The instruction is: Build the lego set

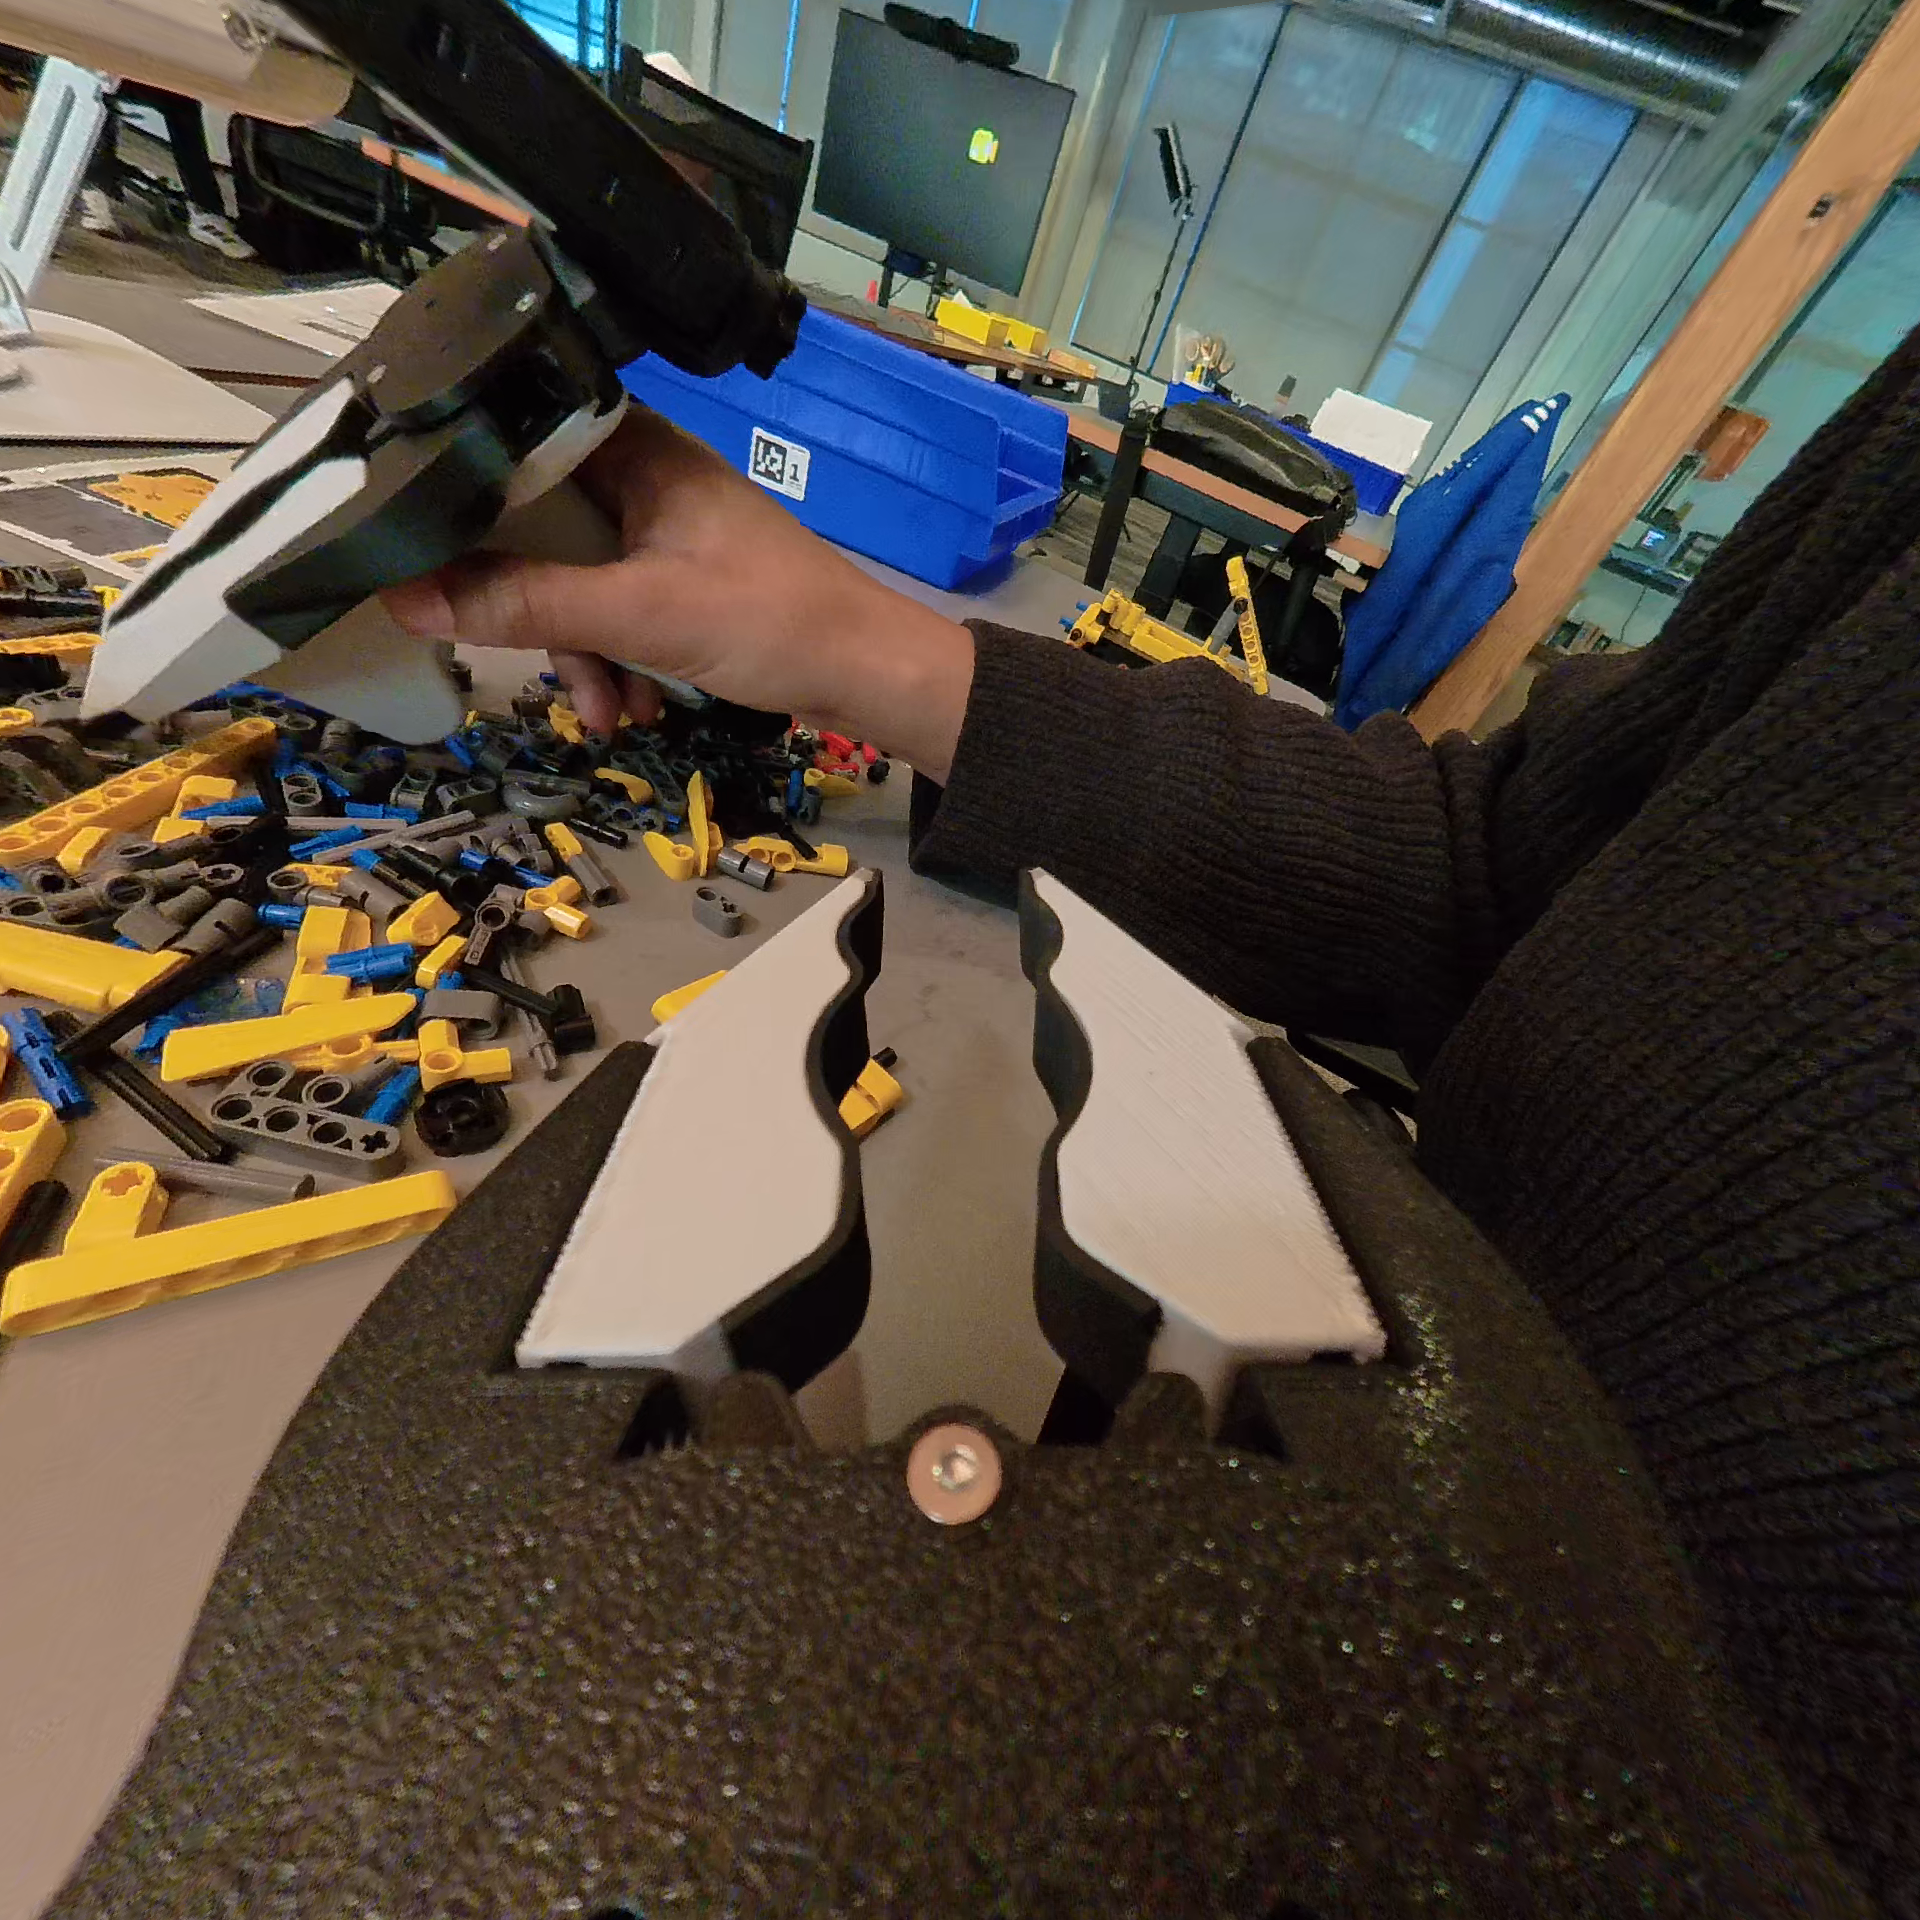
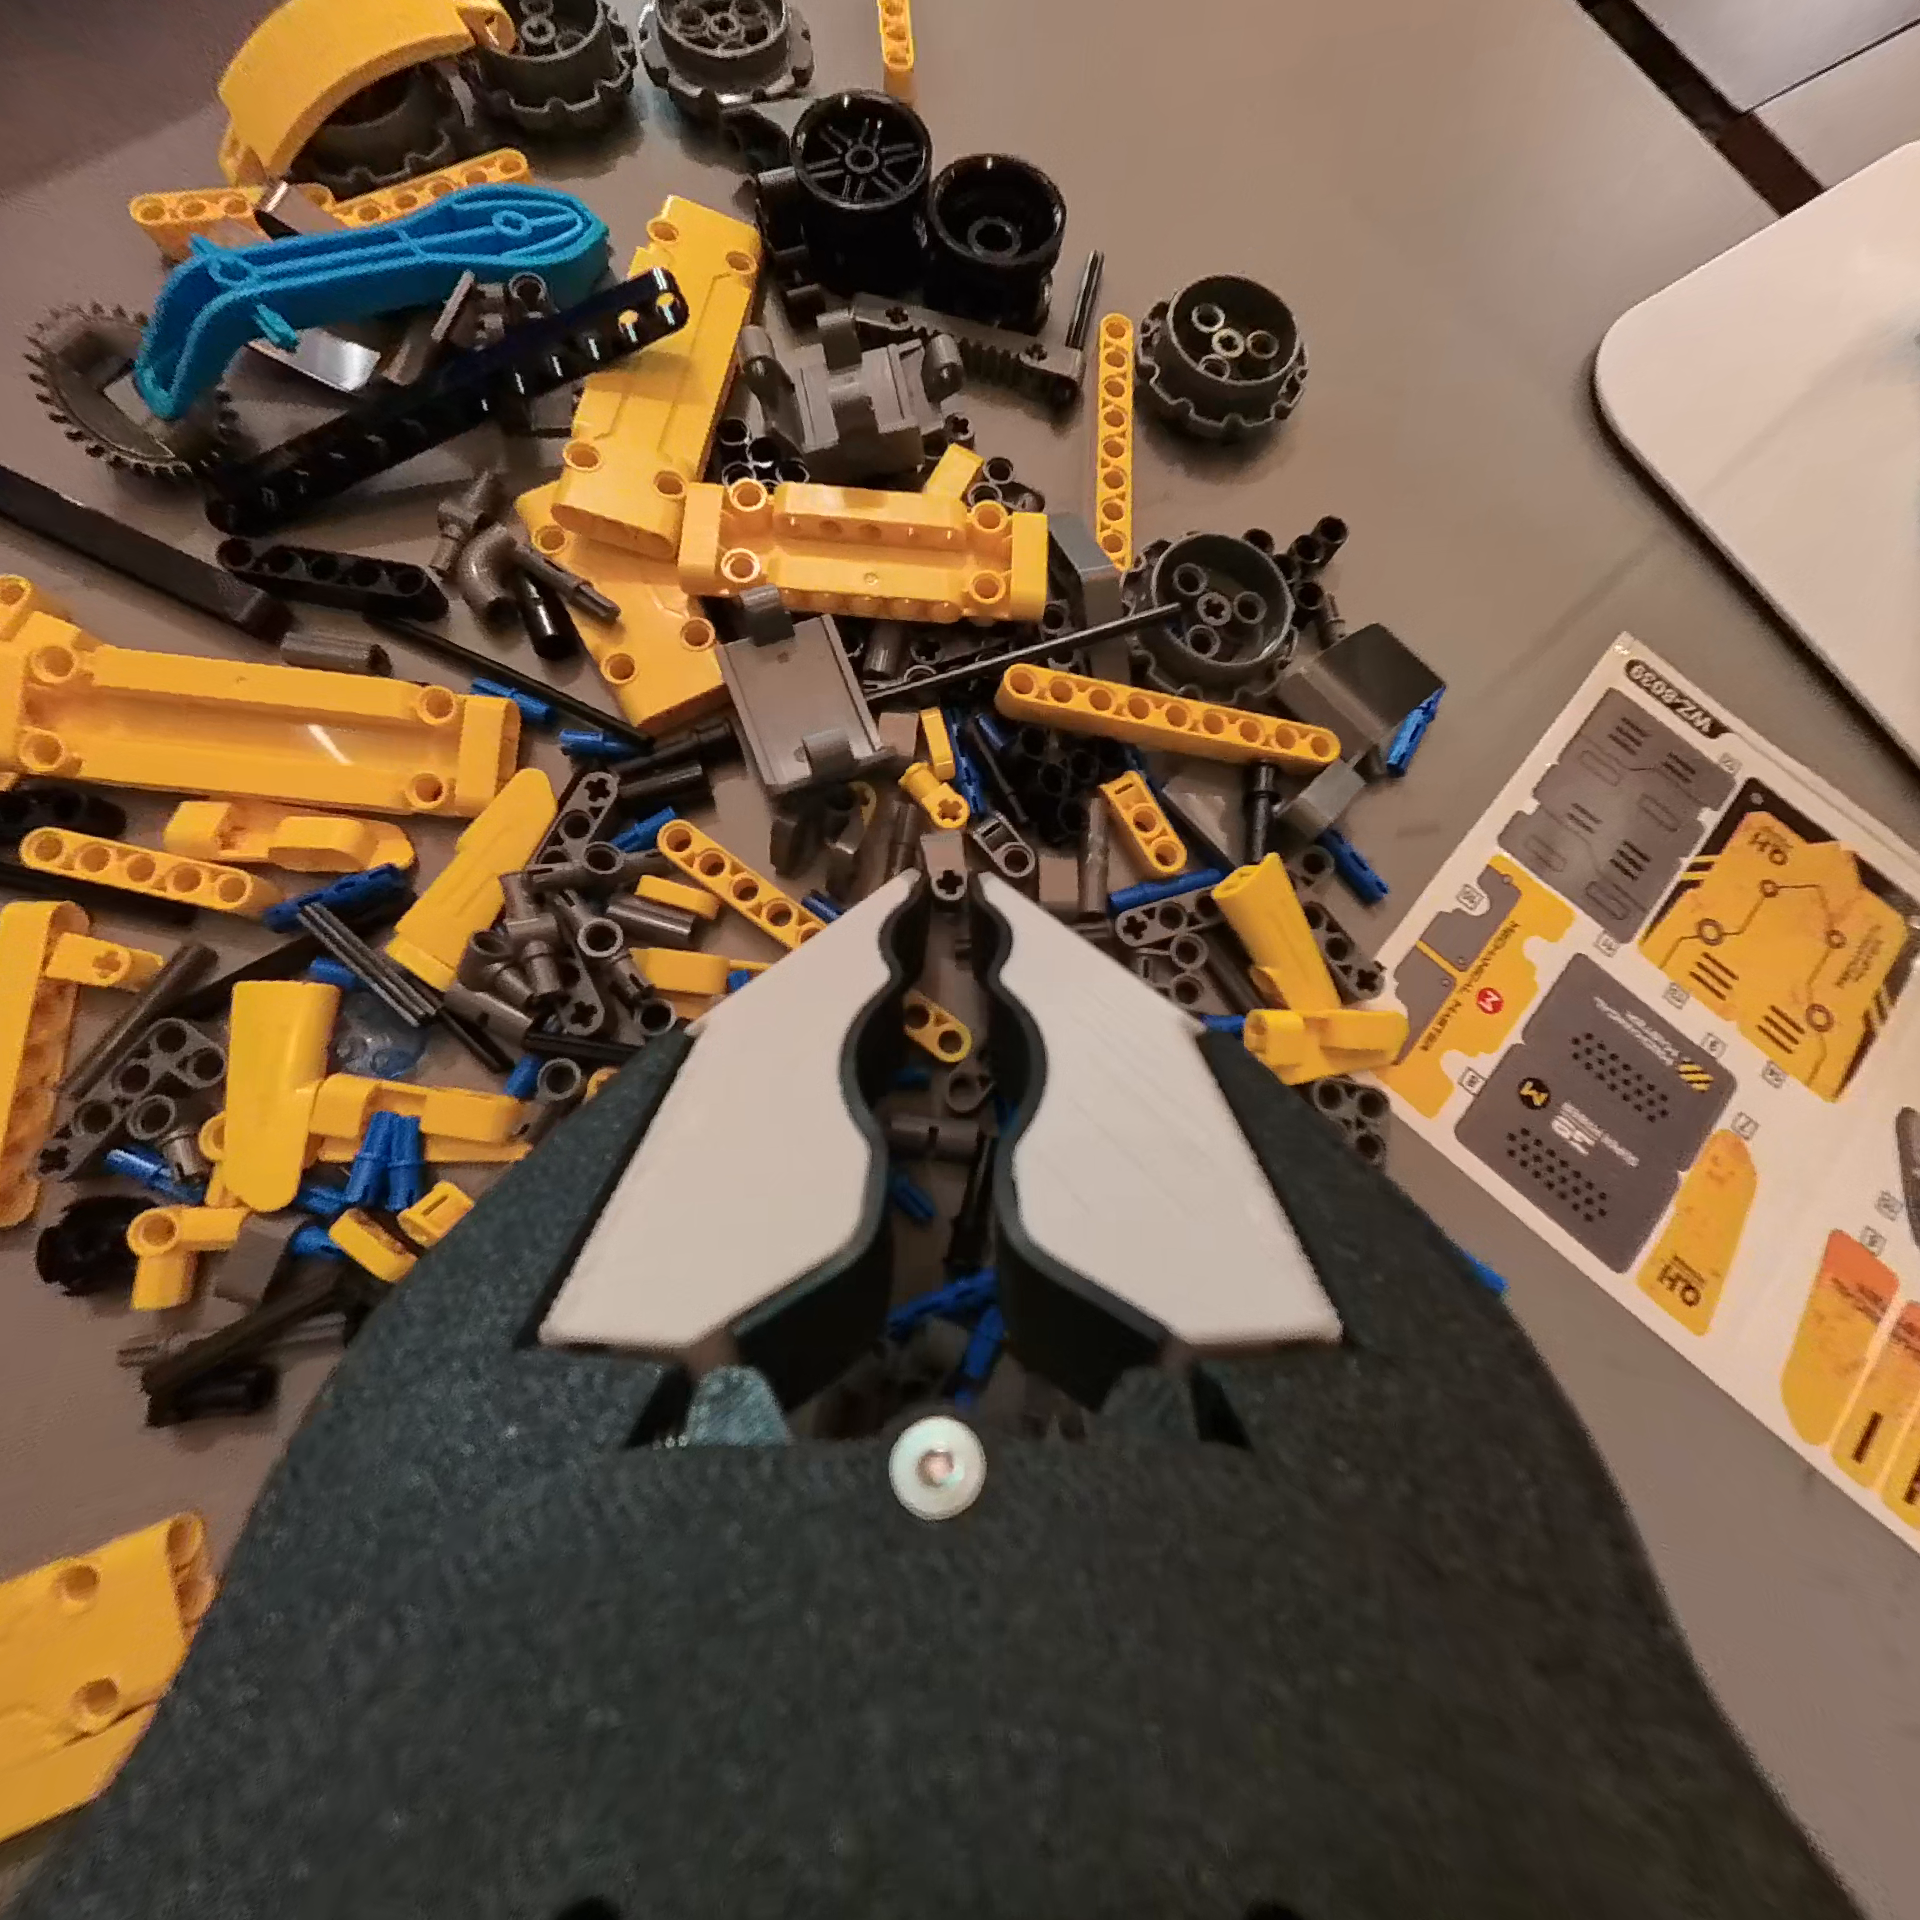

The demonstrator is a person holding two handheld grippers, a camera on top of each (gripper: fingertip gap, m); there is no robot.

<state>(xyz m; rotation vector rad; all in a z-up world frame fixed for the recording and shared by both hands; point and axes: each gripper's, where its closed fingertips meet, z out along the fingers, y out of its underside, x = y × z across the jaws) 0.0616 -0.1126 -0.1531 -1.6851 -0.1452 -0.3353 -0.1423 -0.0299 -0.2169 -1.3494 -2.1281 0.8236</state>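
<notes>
A pile of yellow, grey, black and blue construction-toy parts [image 2: 665, 665] covers the grey table [image 2: 1455, 312]. My right gripper [image 2: 948, 883] is shut on a small grey connector piece [image 2: 948, 871] at its fingertips, just over the pile. In the left wrist view the pile [image 1: 312, 914] lies to the left. My left gripper [image 1: 951, 883] is open and empty above bare table, pointing at a person's dark knitted sleeve [image 1: 1195, 821]. The right gripper [image 1: 114, 675] shows there too, held by a hand [image 1: 707, 603], tips down on the pile.
A sticker sheet [image 2: 1662, 1039] lies right of the pile, beside a white board [image 2: 1787, 436]. Black wheels [image 2: 862, 166] and a teal part [image 2: 384, 260] lie at the far side. A blue bin [image 1: 883, 447] and a partly built yellow model [image 1: 1164, 623] stand behind the hand. Spacing between my two grippers at the tips: around 25 centimetres.
</notes>
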